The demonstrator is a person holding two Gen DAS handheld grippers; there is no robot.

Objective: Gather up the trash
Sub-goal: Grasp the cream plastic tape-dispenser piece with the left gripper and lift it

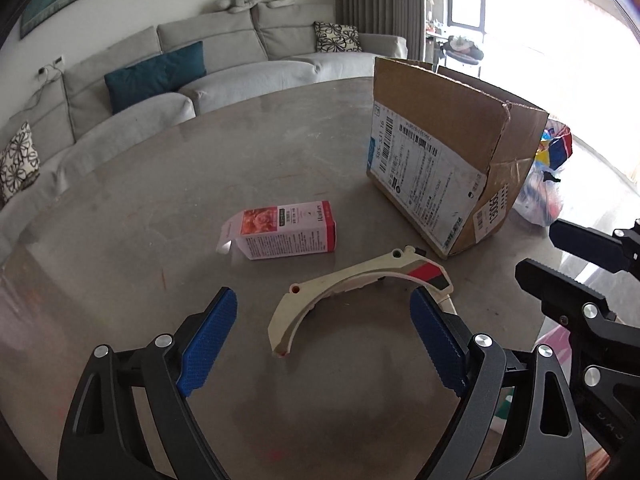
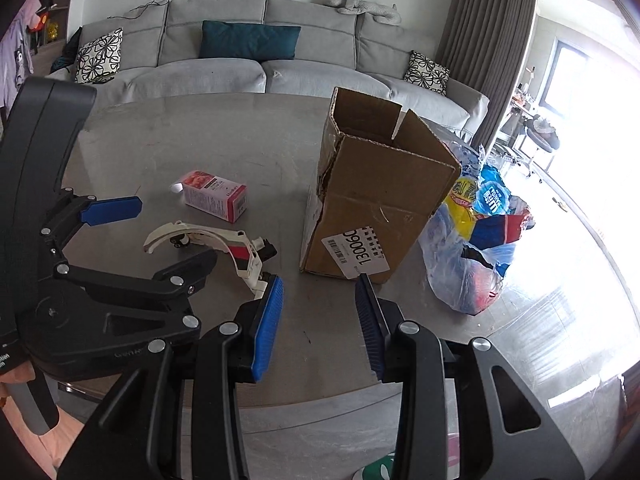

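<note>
A curved cream plastic piece (image 1: 344, 292) with a red and black end lies on the grey table (image 1: 160, 208). My left gripper (image 1: 324, 320) is open and hovers over it, fingers on either side, not touching. A small pink and white carton (image 1: 286, 230) lies on its side just beyond. An open brown cardboard box (image 1: 448, 152) stands at the right. In the right wrist view, my right gripper (image 2: 320, 312) is open and empty near the table's front edge, below the box (image 2: 376, 200). The plastic piece (image 2: 208, 240), the carton (image 2: 216, 196) and the left gripper (image 2: 160, 236) show at the left.
A clear plastic bag full of coloured wrappers (image 2: 476, 236) sits on the floor right of the table. A grey sofa with cushions (image 2: 256, 64) runs behind the table. Curtains and a bright window are at the right.
</note>
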